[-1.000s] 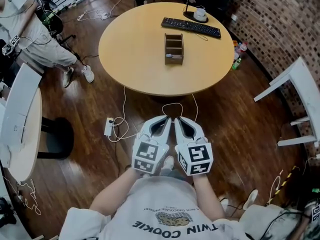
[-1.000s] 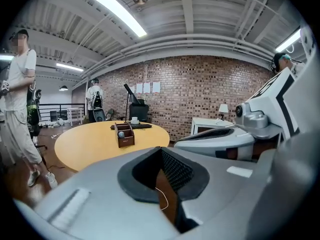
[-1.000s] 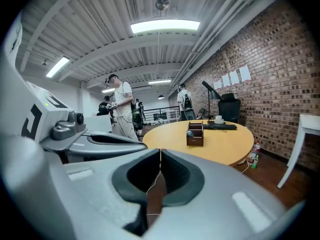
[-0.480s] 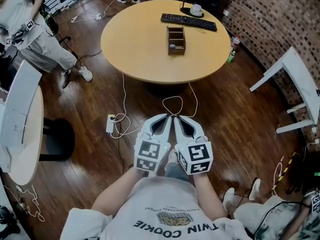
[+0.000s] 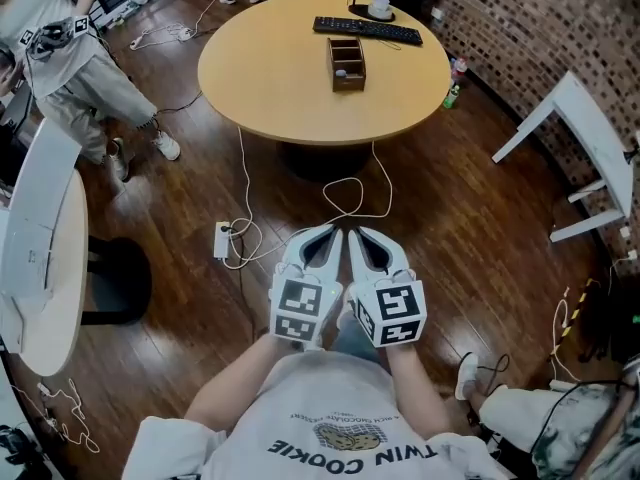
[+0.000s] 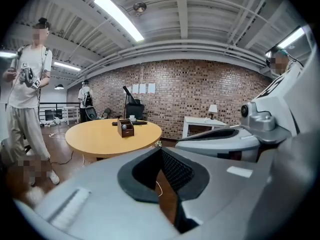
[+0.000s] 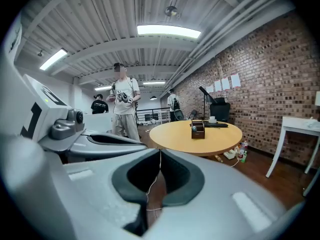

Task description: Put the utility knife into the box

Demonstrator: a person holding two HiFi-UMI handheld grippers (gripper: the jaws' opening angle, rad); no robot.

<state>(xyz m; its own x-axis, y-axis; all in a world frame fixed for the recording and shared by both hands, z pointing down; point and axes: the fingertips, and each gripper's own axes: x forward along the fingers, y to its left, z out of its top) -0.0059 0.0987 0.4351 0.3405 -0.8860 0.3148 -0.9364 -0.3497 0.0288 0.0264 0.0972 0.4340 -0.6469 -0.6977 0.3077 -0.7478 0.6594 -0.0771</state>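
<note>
Head view: well short of the round, smooth wooden table (image 5: pixel 270 88), left gripper (image 5: pixel 333 234) and right gripper (image 5: pixel 355 234) side by side, both clenched, empty; compartmented wooden box (image 5: pixel 347 64) towards the table's far edge; utility knife not discernible. Left gripper view: ribbed black pads (image 6: pixel 175 171) pressed together, nothing between; right gripper view: likewise. Likely trouble: snagging the looped white cable (image 5: pixel 350 193) before the table, or arriving with no knife located.

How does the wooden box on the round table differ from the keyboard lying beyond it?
The wooden box is brown, while the keyboard is black. The box stands upright with open compartments, whereas the keyboard lies flat and long. The box sits nearer the middle of the round table, and the keyboard lies by its far edge. Both rest on that table, apart from each other.
</note>
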